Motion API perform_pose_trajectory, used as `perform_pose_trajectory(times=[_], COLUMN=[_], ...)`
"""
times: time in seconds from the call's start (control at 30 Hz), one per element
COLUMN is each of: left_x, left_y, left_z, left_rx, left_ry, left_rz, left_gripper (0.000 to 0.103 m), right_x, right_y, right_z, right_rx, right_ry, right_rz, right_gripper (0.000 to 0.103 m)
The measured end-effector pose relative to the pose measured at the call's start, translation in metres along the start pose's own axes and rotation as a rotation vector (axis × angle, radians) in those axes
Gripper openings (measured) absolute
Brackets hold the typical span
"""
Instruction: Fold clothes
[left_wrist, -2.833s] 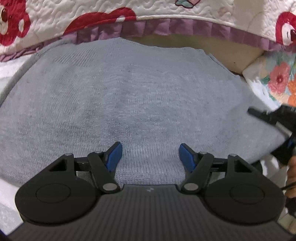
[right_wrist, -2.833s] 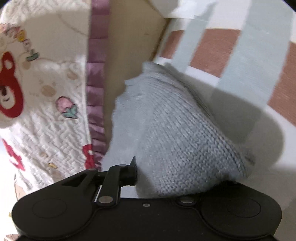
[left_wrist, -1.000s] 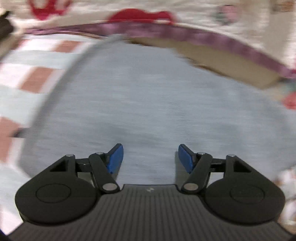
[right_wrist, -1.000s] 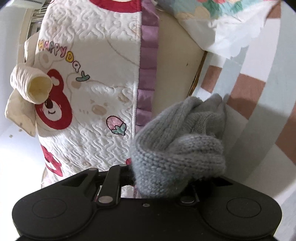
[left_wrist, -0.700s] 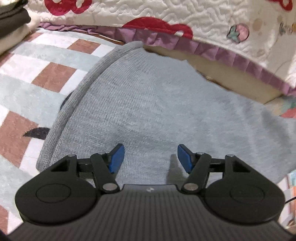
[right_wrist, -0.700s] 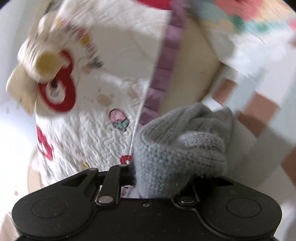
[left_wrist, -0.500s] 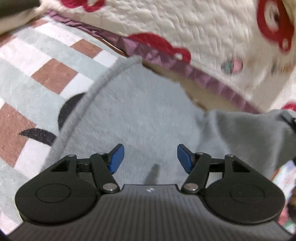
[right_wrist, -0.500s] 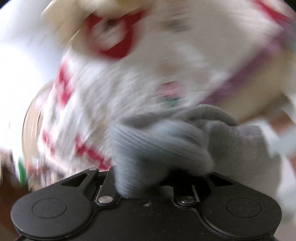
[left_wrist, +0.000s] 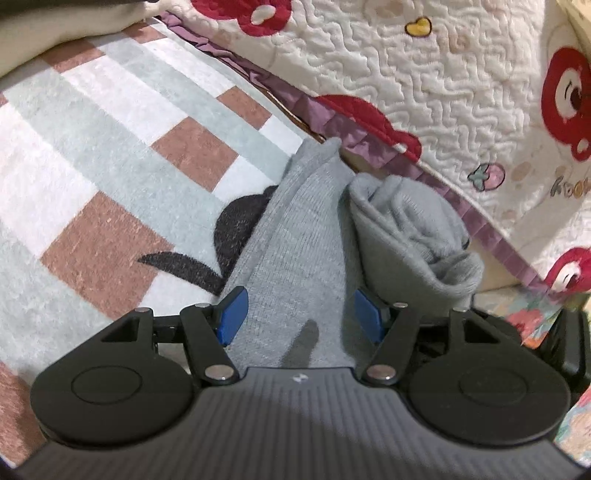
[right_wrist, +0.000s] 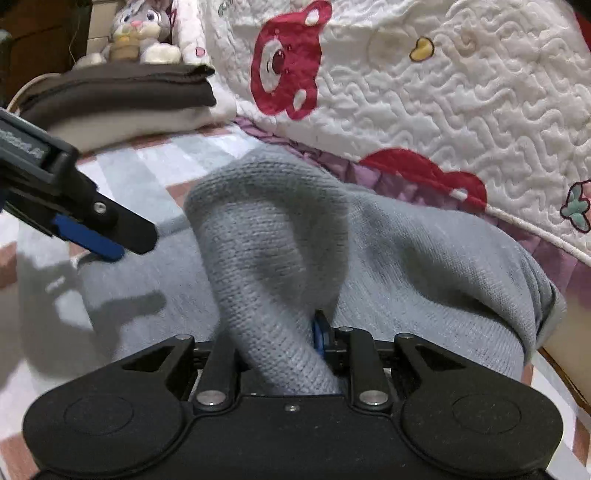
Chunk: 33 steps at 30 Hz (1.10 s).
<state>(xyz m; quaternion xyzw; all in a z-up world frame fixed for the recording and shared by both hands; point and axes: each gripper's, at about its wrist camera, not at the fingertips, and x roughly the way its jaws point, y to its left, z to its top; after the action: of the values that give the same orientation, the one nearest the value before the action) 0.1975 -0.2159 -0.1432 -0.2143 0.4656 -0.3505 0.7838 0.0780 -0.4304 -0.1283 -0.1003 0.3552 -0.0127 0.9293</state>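
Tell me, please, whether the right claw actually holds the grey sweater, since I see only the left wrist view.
Observer: Yes. The right wrist view shows the right claw shut on a thick fold of the grey sweater.
Operator: Thank you. Does my left claw touch the knit?
Observer: Seen from the right, it appears to hang just above the knit, with its shadow on the fabric.
Operator: What lies beyond the folded clothes?
Observer: A plush rabbit sits behind them.

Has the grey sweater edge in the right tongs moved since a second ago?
Yes. The sweater edge, clamped in the right tongs, has been carried from beside the quilt's purple trim over the sweater body.
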Motion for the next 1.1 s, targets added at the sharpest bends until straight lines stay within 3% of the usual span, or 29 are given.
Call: perform_pose_trajectory(times=[0.07, 0.2, 0.27, 0.37, 0.47, 0.53, 0.6, 0.67, 0.73, 0.8, 0.87, 0.93, 1.03, 1.1], left_x=[-0.002, -0.004, -0.003, -0.002, -0.004, -0.004, -0.002, 0.002, 0.007, 0.008, 0.009, 0.010, 0.020, 0.029], left_y=[-0.002, -0.012, -0.016, -0.017, -0.015, -0.016, -0.022, -0.028, -0.032, -0.036, -0.040, -0.046, -0.050, -0.049], left_z=[0.002, 0.007, 0.011, 0.011, 0.007, 0.004, 0.000, -0.005, -0.008, -0.009, -0.008, -0.007, -0.010, -0.011], left_rx=[-0.007, -0.002, 0.006, 0.009, -0.035, -0.050, -0.041, -0.031, -0.030, -0.024, -0.016, 0.012, 0.034, 0.022], left_ry=[-0.017, -0.029, -0.023, -0.022, -0.041, -0.054, -0.079, -0.089, -0.095, -0.108, -0.099, -0.069, -0.030, -0.005], left_rz=[-0.025, -0.075, -0.059, -0.047, -0.095, -0.109, -0.085, -0.076, -0.101, -0.125, -0.139, -0.140, -0.123, -0.116], left_gripper=[0.063, 0.063, 0.063, 0.064, 0.066, 0.069, 0.078, 0.079, 0.079, 0.079, 0.079, 0.080, 0.082, 0.082], right_x=[-0.008, -0.037, -0.035, -0.017, -0.014, -0.014, -0.019, -0.036, -0.063, -0.097, -0.121, -0.141, -0.144, -0.136], right_y=[-0.005, -0.026, -0.012, 0.000, 0.007, 0.011, 0.015, 0.014, 0.005, -0.005, -0.013, -0.021, -0.032, -0.036], right_z=[-0.001, 0.007, 0.010, -0.003, -0.009, -0.007, -0.006, -0.007, -0.011, -0.021, -0.033, -0.046, -0.058, -0.060], right_rx=[0.047, 0.212, 0.124, 0.054, -0.013, -0.041, -0.081, -0.131, -0.131, -0.097, -0.084, -0.065, -0.002, 0.040], right_ry=[-0.027, -0.187, -0.184, -0.092, -0.080, -0.071, -0.070, -0.087, -0.118, -0.150, -0.183, -0.208, -0.150, -0.114], right_rz=[0.038, 0.233, 0.204, 0.159, 0.136, 0.132, 0.144, 0.186, 0.208, 0.178, 0.105, 0.022, -0.076, -0.064], right_gripper=[0.025, 0.020, 0.019, 0.019, 0.019, 0.024, 0.036, 0.046, 0.049, 0.051, 0.062, 0.066, 0.066, 0.066])
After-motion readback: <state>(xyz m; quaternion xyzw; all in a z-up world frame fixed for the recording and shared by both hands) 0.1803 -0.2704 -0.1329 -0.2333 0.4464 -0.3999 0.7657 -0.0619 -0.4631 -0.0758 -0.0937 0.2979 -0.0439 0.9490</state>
